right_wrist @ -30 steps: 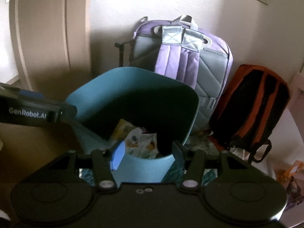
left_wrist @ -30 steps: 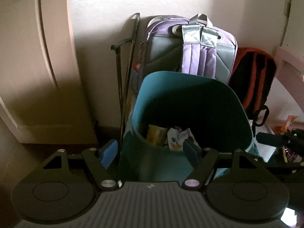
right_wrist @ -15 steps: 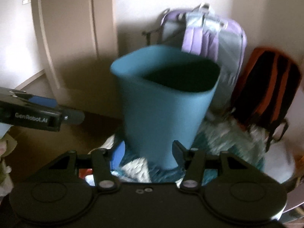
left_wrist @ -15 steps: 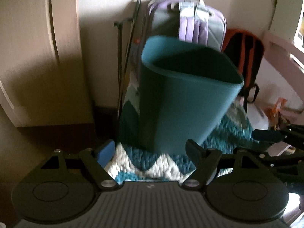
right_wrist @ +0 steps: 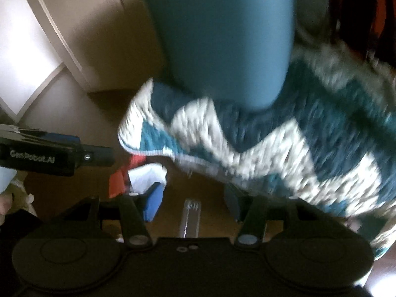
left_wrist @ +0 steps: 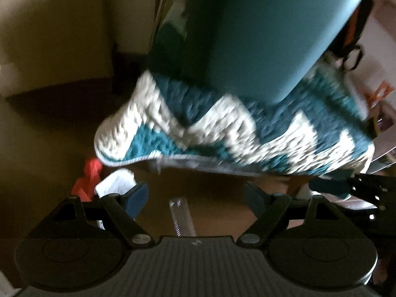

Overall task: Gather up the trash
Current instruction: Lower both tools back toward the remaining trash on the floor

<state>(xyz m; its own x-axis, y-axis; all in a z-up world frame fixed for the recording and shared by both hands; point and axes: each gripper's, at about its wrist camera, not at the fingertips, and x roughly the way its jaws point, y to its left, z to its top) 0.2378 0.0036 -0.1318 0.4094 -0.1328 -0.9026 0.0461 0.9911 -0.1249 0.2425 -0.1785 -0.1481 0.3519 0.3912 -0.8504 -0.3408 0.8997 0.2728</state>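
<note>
Both grippers gape empty — left gripper point(left_wrist: 195, 195) jaws just widening, right gripper point(right_wrist: 194, 199) likewise apart — a clear wrapper point(left_wrist: 183, 219) just ahead between each pair.

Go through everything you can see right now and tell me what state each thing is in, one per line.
Bin: upright on the rug.
Rug: flat, near edge slightly lifted.
White paper scrap: crumpled, on the floor.
Red scrap: on the floor beside it.
Clear strip: lying flat on the floor.
Left gripper: open, empty.
Right gripper: open, empty.
</note>
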